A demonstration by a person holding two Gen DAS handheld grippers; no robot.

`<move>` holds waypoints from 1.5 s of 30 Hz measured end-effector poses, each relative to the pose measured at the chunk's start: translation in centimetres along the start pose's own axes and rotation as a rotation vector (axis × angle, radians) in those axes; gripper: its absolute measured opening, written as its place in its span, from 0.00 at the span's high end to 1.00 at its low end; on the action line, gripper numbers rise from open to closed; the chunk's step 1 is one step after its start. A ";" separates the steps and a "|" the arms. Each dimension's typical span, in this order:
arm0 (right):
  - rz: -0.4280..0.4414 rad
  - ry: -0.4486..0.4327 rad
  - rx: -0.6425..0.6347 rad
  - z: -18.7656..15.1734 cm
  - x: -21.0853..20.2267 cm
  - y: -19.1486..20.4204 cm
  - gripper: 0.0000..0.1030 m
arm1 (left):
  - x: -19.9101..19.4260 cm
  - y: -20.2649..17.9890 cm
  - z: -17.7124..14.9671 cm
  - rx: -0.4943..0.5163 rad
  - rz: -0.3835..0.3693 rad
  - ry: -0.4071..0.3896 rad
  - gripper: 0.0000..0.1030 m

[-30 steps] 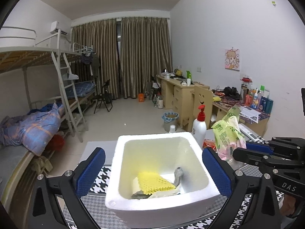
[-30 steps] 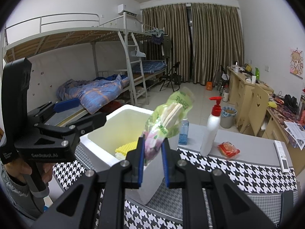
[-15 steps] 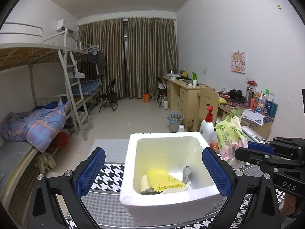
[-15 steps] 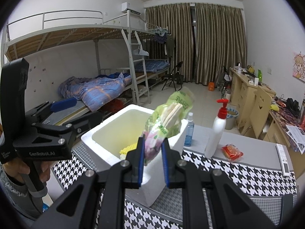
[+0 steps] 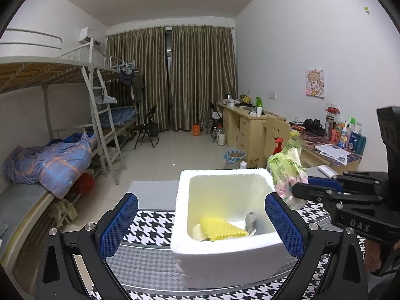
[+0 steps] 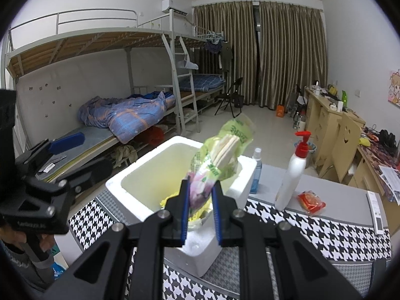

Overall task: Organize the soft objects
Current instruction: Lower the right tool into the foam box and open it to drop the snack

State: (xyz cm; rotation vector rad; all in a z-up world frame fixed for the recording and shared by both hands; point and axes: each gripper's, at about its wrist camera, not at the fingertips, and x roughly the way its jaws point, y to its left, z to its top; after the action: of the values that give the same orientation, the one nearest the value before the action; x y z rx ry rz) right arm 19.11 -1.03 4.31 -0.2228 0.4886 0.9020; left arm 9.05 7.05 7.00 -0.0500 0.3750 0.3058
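Right claw (image 6: 201, 210) clamped on crinkly green-and-pink plastic packet (image 6: 220, 160) above near corner of white foam box (image 6: 140, 200); left claw (image 5: 200, 227) spread wide, straddling that box on houndstooth-covered worktop (image 5: 150, 225).

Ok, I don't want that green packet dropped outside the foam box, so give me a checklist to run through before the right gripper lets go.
1. Grip on the green packet: ok, the right gripper is shut on its lower end.
2. Packet over the foam box opening: cannot tell; it sits at the box's right rim and may need to move further in.
3. Room inside the box: ok, only a yellow cloth and a few small items lie on the bottom.
4. Left gripper out of the way: ok, open, its fingers either side of the box, holding nothing.
5. Pump bottle clear of the drop: ok, it stands apart, beside the box.
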 end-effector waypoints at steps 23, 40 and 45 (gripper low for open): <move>0.014 0.066 -0.009 0.6 3.5 1.6 0.80 | -1.4 1.8 -2.7 -0.009 0.052 -0.001 0.01; -0.007 0.066 -0.036 0.5 4.2 2.6 0.20 | -1.4 3.5 -3.6 -0.036 0.083 0.006 0.01; 0.019 0.041 -0.028 0.5 2.8 2.5 0.20 | -1.8 3.3 -3.5 -0.037 0.086 0.000 0.01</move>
State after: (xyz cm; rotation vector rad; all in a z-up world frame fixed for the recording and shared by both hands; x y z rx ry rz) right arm 18.74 2.66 3.42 -0.2631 0.5171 0.9246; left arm 5.24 9.29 4.46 -0.0705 0.3723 0.3975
